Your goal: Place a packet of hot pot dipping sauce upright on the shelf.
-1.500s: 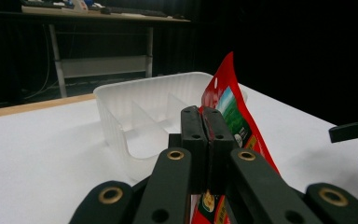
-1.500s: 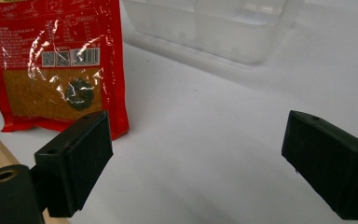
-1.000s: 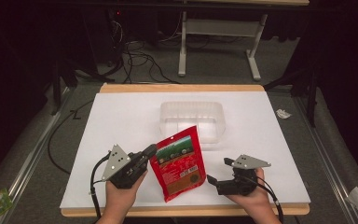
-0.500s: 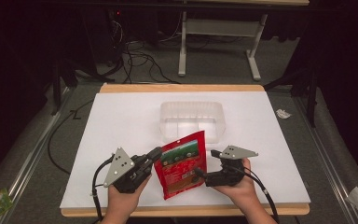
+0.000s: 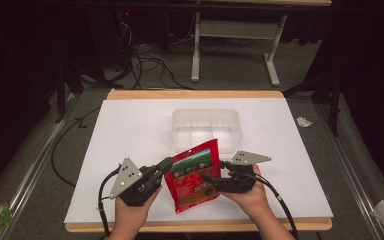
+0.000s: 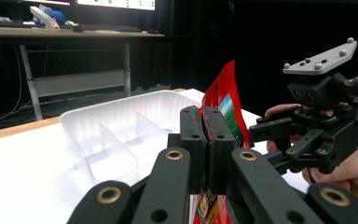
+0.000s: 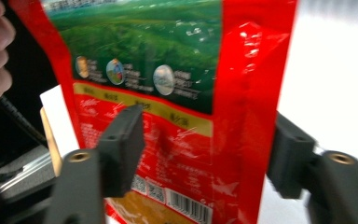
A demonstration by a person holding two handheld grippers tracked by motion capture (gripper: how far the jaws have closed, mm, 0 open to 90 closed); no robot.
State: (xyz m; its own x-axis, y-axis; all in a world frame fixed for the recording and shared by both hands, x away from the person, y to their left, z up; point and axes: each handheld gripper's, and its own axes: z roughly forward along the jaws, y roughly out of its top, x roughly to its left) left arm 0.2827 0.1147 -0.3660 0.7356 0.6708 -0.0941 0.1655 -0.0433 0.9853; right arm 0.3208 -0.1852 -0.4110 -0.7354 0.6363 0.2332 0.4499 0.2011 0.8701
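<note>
The left gripper has its 2 jaws pressed together on the left edge of the red pouch; in the left gripper view the foil sits between the closed pads. The pouch is lifted above the near part of the white table, tilted, just in front of the clear plastic tray, which has dividers inside and looks empty.

The right gripper is at the right side of the pouch. In the right gripper view its jaws stand wide apart, 1 on each side of the lower printed part of the pouch, and they do not touch it yet, so this gripper holds nothing.

What could go wrong from here, in my judgement: the pouch hangs from only 1 thin edge, and the foil is smooth, so it may slide out or turn around this point. If the right jaws close while the pouch swings, they may catch only a corner, or push the pouch away and pull it out of the left grip. A hard squeeze could also crush the content.
</note>
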